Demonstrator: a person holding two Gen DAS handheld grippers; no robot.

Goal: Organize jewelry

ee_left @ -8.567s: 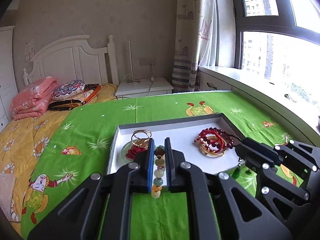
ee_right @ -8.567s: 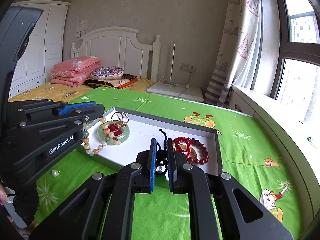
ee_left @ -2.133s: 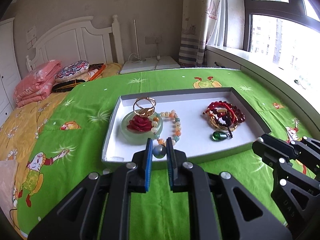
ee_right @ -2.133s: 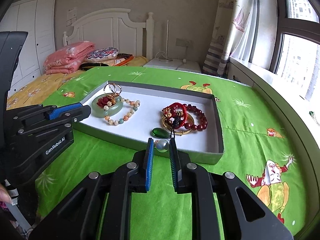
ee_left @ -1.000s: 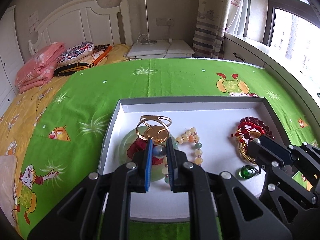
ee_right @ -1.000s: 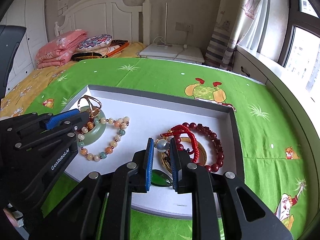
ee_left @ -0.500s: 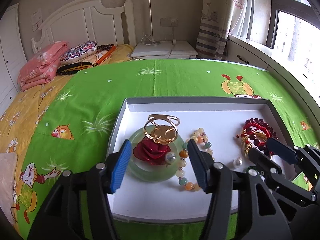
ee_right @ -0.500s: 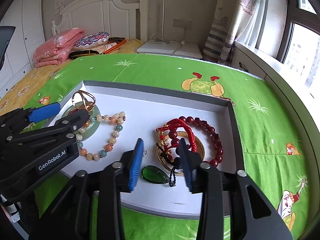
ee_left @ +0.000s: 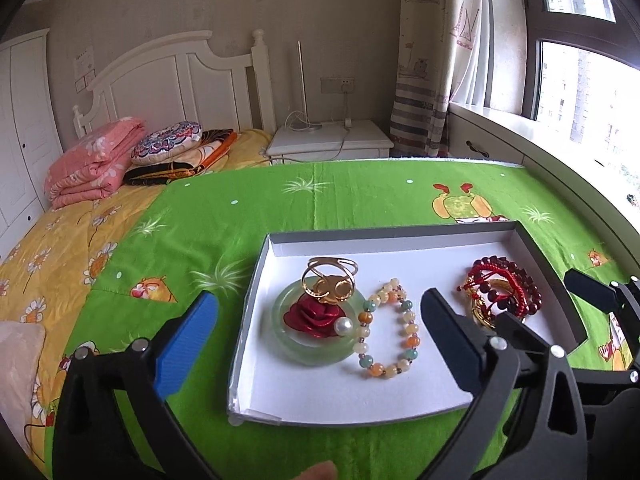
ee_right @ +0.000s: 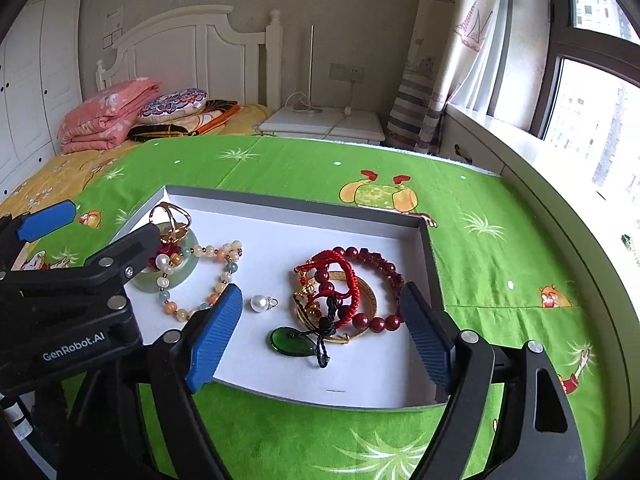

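A white tray with a grey rim (ee_left: 256, 320) (ee_right: 304, 204) lies on the green bedsheet. In its left part a jade bangle (ee_left: 288, 344) holds a red rose (ee_left: 308, 316), a gold ring (ee_left: 330, 280) and a loose pearl (ee_left: 343, 325). A pastel bead bracelet (ee_left: 400, 336) lies beside it. My left gripper (ee_left: 319, 300) hangs open above them, holding nothing. My right gripper (ee_right: 320, 292) is open and empty over red bead bracelets (ee_right: 352, 280), a green pendant (ee_right: 290, 342) and a second pearl (ee_right: 260, 303) with a small loop.
Green cartoon bedsheet (ee_left: 360, 200) surrounds the tray. Folded pink quilt (ee_left: 92, 160) and pillow (ee_left: 166, 144) lie by the white headboard. A nightstand (ee_left: 328, 144), curtain and window ledge (ee_left: 520, 140) stand at the back right. A fingertip (ee_left: 320, 472) shows at the bottom edge.
A second ago each gripper was shut on a pearl over the tray. Both have opened wide, and the pearls now rest in the tray, one on the jade bangle, one near the green pendant.
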